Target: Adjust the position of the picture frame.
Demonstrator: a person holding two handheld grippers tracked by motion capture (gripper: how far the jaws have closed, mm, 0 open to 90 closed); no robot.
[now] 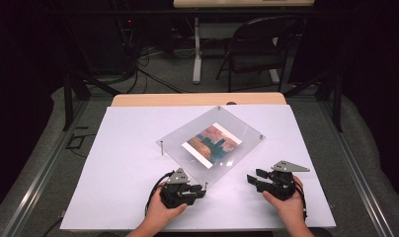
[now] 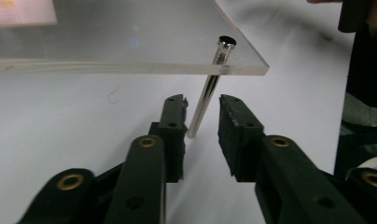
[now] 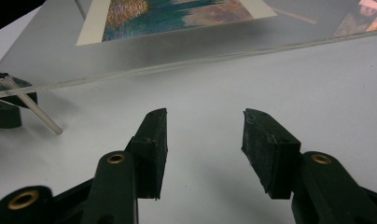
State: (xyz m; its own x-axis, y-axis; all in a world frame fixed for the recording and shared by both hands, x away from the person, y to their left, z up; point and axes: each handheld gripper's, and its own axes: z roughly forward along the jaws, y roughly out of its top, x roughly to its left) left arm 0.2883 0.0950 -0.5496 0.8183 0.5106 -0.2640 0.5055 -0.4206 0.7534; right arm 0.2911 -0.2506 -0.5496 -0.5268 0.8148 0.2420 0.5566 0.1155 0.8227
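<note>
L tongs open round metal post, acrylic frame above

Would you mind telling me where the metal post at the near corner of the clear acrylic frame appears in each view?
High view: the metal post is at the frame's near corner, beside the left tool.
Left gripper view: the post stands centre, between the open jaws, untouched.
Right gripper view: it slants at the far left edge.
Shared landmark: the colourful print inside the acrylic frame.

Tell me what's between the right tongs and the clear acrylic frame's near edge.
Nothing: bare white tabletop separates the right tongs from the clear acrylic frame, seen in the right gripper view.
</note>
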